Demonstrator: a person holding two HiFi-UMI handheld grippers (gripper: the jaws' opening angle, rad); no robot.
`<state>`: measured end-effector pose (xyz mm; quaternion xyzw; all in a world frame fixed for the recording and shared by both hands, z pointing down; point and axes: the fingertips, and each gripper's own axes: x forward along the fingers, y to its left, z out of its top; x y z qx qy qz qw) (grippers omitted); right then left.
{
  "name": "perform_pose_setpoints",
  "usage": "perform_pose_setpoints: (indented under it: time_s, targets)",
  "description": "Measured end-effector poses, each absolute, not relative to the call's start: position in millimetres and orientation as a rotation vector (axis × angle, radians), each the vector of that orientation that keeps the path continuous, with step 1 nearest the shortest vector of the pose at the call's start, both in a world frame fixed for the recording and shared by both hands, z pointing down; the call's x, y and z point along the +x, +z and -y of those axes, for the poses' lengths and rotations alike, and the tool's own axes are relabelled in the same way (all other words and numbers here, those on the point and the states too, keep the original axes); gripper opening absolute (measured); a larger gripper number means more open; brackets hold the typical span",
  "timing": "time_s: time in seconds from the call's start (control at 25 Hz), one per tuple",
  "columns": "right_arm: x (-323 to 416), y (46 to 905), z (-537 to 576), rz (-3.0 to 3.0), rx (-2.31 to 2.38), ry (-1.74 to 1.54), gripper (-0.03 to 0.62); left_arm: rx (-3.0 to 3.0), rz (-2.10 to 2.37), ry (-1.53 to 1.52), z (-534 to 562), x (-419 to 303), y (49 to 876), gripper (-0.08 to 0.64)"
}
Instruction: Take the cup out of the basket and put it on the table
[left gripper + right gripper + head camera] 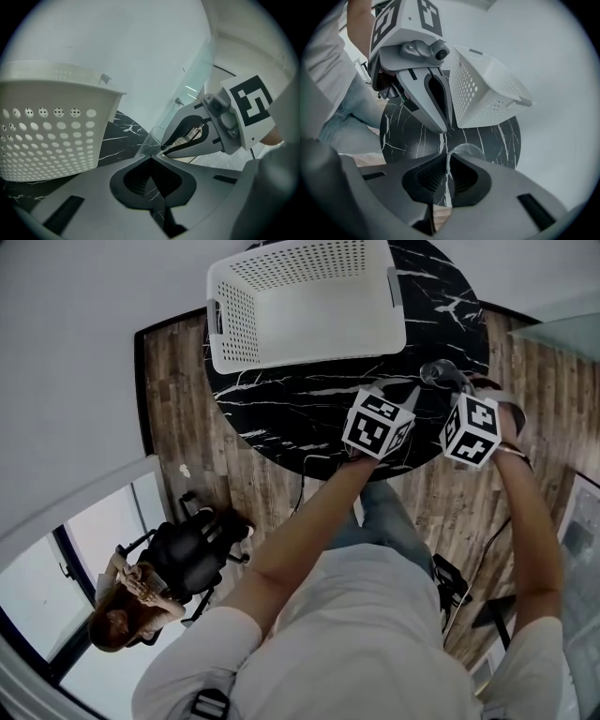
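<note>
Glass cup point(440, 374) is outside the basket point(300, 296), rim pinched by the right gripper point(446, 157) at upper right of the head view, over the marble table point(281, 413); left gripper point(151, 158) closed, empty.

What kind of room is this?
Probably an office or workroom: a round black marble table, a wood-plank floor, and someone sitting by a black office chair.

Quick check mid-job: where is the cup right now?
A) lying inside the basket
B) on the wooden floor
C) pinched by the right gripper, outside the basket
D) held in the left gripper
C: in the right gripper view the right gripper has its jaws closed on the wall of the clear cup, over the table and apart from the white basket.
</note>
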<state>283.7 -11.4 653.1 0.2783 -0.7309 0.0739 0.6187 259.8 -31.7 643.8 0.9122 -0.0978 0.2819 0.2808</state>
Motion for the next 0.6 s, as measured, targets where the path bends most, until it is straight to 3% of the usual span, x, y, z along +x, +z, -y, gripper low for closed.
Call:
perform_pose_setpoints:
  time_s: [0.6]
  targets:
    - [283.9,686.7,9.4,1.687,0.612,0.195,0.026,2.407,0.266,0.768,35.2,263.5,673.9,-0.002]
